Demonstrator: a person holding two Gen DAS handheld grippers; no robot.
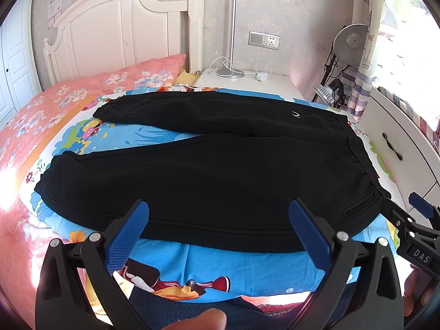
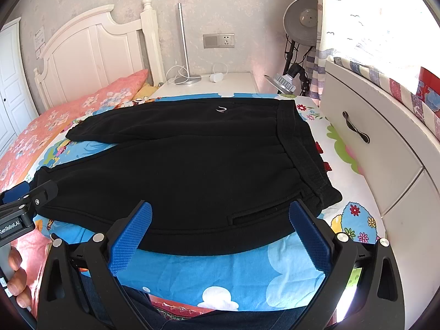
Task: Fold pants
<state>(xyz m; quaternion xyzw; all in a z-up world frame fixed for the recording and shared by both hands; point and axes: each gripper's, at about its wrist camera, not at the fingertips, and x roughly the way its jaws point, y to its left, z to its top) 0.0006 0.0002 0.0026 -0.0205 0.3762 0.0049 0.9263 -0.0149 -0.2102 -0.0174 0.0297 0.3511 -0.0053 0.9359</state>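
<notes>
Black pants [image 1: 209, 176] lie flat on the bright cartoon sheet, waistband [image 1: 363, 159] to the right, two legs spread to the left. They also show in the right wrist view [image 2: 198, 165], waistband [image 2: 305, 156] at right. My left gripper [image 1: 218, 209] is open, hovering at the near edge of the near leg. My right gripper [image 2: 220, 211] is open over the near edge by the hip pocket [image 2: 258, 214], close to the waistband. Each gripper shows in the other view: the right one [image 1: 407, 209] at the waistband corner, the left one [image 2: 24, 192] at the near leg cuff.
A pink floral duvet [image 1: 55, 101] lies left on the bed below a white headboard [image 1: 123, 27]. A white nightstand [image 1: 247, 79] with a lamp base and cable stands behind. A white drawer unit [image 2: 371, 143] borders the bed on the right, with a lamp stand [image 2: 297, 55] beyond.
</notes>
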